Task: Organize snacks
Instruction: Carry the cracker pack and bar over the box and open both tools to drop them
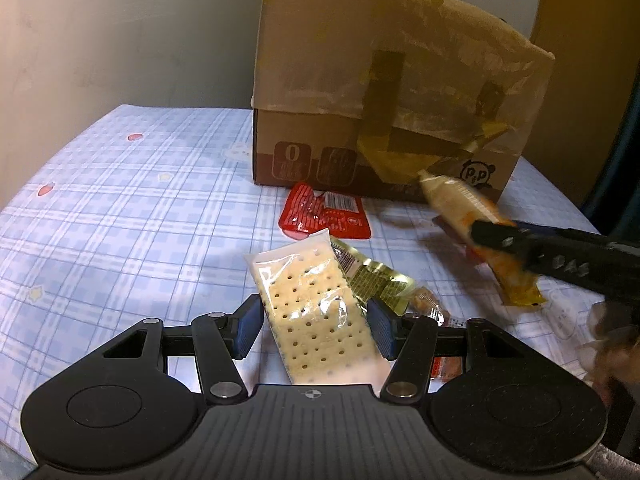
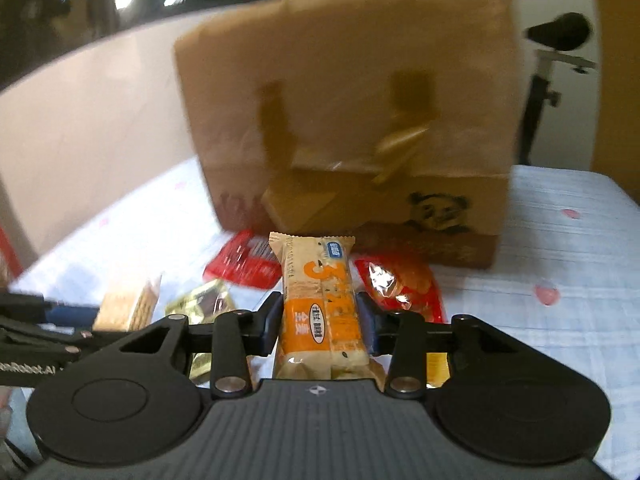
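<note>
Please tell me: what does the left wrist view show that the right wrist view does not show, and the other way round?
Only the left wrist view shows the left gripper around the cracker pack, and the right gripper from the side, lifting its snack. Only the right wrist view shows the printed front of the orange snack bar clamped between the right gripper's fingers, a red packet to its right, and a black stand behind the table. Both show the cardboard box, the red wrapper before it, the gold packet and the checked tablecloth.
</note>
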A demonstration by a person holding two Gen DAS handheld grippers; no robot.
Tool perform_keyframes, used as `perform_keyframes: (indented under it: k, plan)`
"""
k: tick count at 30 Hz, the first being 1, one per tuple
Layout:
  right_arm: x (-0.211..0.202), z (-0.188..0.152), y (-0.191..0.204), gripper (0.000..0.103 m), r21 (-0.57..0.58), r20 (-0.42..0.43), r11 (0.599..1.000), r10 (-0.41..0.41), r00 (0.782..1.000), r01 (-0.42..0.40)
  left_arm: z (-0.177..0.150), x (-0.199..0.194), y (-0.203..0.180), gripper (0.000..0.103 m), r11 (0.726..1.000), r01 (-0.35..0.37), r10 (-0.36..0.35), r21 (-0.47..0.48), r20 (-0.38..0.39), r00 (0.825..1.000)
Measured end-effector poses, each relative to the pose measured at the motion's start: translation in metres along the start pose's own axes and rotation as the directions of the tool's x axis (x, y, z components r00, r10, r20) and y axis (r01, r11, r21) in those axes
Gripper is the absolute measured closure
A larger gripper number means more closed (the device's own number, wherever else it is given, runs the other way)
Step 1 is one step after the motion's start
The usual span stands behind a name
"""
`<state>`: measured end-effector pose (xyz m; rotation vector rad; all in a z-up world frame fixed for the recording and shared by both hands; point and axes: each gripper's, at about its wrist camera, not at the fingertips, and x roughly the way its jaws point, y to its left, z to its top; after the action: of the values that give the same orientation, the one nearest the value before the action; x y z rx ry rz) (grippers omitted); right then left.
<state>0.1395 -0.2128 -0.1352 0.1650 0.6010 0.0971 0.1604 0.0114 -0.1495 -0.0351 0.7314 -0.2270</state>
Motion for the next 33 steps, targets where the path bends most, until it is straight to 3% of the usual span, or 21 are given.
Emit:
perform_keyframes:
  k: [6,11,15,19,22,28,33]
  plan:
    - [-0.022,0.002,-0.016,0.061,0.082,0.06,0.997,-0.013,0.998,0.008,0.001,-0.006,-0.001,0.043,1.0,0.003,-0.003,-0.001,0.031,1.0]
    - [-0.038,0.015,-0.017,0.061,0.066,0.132,0.998,-0.011,0.991,0.002,0.015,-0.015,0.0,0.044,1.0,0.007,-0.007,0.012,0.061,0.998]
    - [-0.065,0.037,-0.02,0.061,0.034,0.206,0.999,0.017,0.978,-0.025,0.042,-0.033,0.001,0.044,0.999,0.031,-0.033,0.015,0.134,0.99]
    - [-0.078,0.072,-0.036,0.061,0.121,0.234,0.989,0.059,0.971,-0.089,0.076,-0.055,-0.007,0.044,0.995,0.075,-0.089,0.067,0.227,0.97]
    - [-0.085,0.104,-0.041,0.061,0.105,0.271,0.989,0.071,0.96,-0.103,0.104,-0.07,-0.013,0.044,0.989,0.106,-0.132,0.108,0.278,0.951]
    - [-0.071,0.17,-0.052,0.061,0.131,0.301,0.98,0.105,0.948,-0.15,0.166,-0.07,-0.037,0.043,0.979,0.097,-0.154,0.181,0.336,0.929]
    - [-0.025,0.207,-0.053,0.061,0.09,0.255,0.996,0.003,0.967,-0.027,0.215,-0.037,-0.065,0.043,0.97,0.092,-0.168,0.225,0.347,0.923]
